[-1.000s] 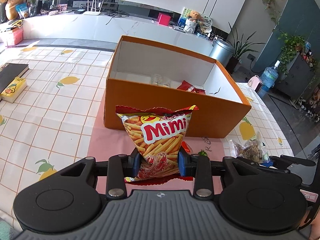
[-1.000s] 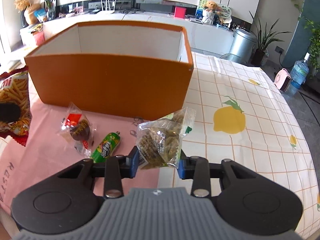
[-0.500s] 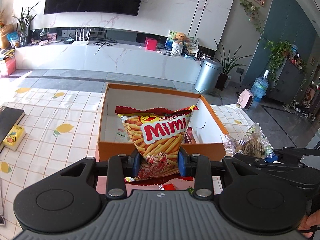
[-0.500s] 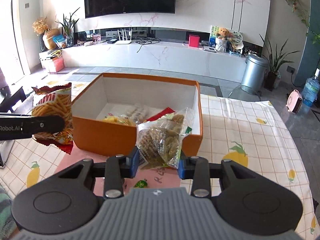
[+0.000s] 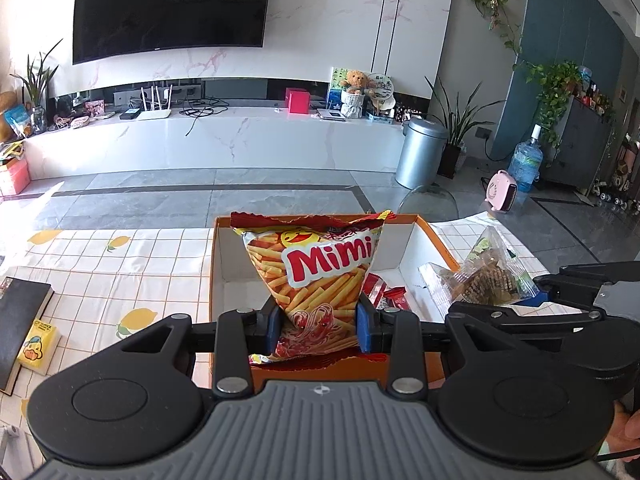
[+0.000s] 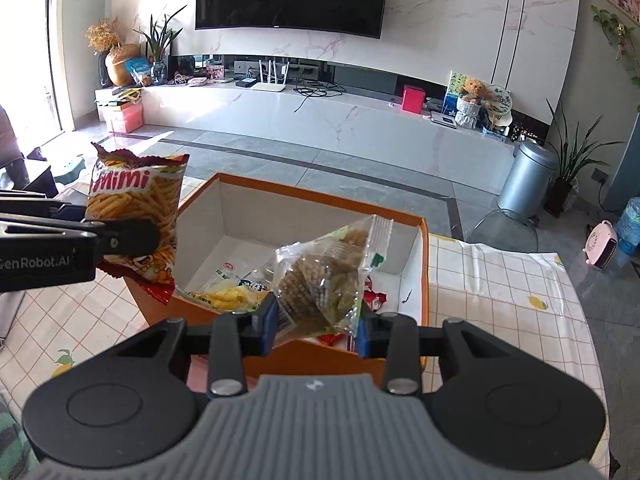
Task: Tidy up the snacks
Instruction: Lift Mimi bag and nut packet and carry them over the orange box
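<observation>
Left gripper [image 5: 319, 328] was clamped on the lower part of a Mimi snack bag [image 5: 316, 268], blue pads pressing the bag from both sides; the bag stood upright, printed side toward the left wrist camera, held in the air in front of and above the orange box [image 5: 436, 240]. In the right wrist view the same bag [image 6: 136, 208] hung at the box's left near corner, over the rim. Right gripper [image 6: 317, 326] was closed on a clear packet of brown-green crisps [image 6: 324, 280], pinched near its lower end, the packet tilted with its sealed top up and to the right, held above the near wall of the box [image 6: 304, 354]. Box stood open on a tablecloth with lemon print [image 6: 512, 308]. White inside, it held several items: a yellow-contents packet [image 6: 224, 298] near the front left, red wrappers [image 6: 374, 298] toward the right, and small white packets [image 6: 232, 270] on the floor behind; labels too small to read. In the left wrist view the right gripper [image 5: 532, 296] and its packet [image 5: 484, 276] sat to the right of the box, over its right wall. A black notebook [image 5: 20, 320] and a small yellow carton [image 5: 38, 346] lay touching each other on the cloth, well apart to the left of the box. A fingertip [image 5: 632, 428] showed at the right edge of that view.
</observation>
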`<state>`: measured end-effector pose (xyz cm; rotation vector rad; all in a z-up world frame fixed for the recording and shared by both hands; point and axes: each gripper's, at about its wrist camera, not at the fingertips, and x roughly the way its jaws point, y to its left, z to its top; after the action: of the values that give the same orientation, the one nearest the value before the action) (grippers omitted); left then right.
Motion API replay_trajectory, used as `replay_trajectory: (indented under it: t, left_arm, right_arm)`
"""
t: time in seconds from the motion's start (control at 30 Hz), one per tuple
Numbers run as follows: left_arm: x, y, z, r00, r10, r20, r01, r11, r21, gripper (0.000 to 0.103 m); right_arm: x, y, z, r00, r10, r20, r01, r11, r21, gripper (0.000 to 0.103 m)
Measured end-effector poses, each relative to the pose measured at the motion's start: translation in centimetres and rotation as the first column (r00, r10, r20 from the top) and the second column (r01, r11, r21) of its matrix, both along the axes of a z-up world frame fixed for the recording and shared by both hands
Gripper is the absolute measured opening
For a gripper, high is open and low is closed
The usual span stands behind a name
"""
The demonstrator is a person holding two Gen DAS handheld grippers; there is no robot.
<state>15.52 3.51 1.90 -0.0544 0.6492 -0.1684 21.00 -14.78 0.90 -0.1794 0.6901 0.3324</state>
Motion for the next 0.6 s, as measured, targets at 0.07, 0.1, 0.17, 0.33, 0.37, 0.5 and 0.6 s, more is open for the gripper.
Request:
replay_trajectory:
  t: [0.07, 0.1, 0.17, 0.33, 0.37, 0.5, 0.6]
  left_arm:
    - [0.5, -0.1, -0.3, 1.0, -0.002, -0.006, 0.002, 1.0, 0.019, 0.04]
    - [0.8, -0.3, -0.5, 1.0, -0.002, -0.01, 0.002, 1.0, 0.027, 0.04]
    - [1.2, -0.2, -0.7, 1.0, -0.007, -0.017, 0.008, 0.999, 0.042, 0.04]
    - [2.8, -0.4, -1.7, 0.999, -0.007, -0.041, 0.01, 0.998, 0.068, 0.04]
    - [3.1, -0.5, -1.9, 0.999, -0.004, -0.047, 0.007, 0.997, 0.073, 0.04]
    - [4.4, -0.8, -2.6, 0.997, -0.006, -0.075, 0.013, 0.996, 0.091, 0.04]
    - [5.3, -1.1, -3.4, 0.995, -0.004, -0.099, 0.015, 0.993, 0.115, 0.04]
  right_arm:
    - [0.8, 0.2, -0.5, 1.0, 0.004, -0.01, -0.004, 1.0, -0.008, 0.035]
    - [1.4, 0.5, -0.7, 1.0, 0.005, -0.014, -0.005, 1.0, -0.016, 0.035]
    - [2.2, 0.8, -1.1, 1.0, 0.007, -0.023, -0.007, 1.0, -0.025, 0.035]
    - [4.7, 1.4, -2.0, 0.999, 0.006, -0.051, -0.008, 0.999, -0.038, 0.035]
    - [5.0, 1.4, -2.3, 0.998, 0.003, -0.059, -0.005, 0.999, -0.036, 0.035]
    - [6.8, 1.5, -3.5, 0.995, -0.016, -0.099, 0.013, 1.0, -0.027, 0.035]
    - [8.1, 1.6, -4.6, 0.992, -0.027, -0.126, 0.022, 0.999, -0.038, 0.035]
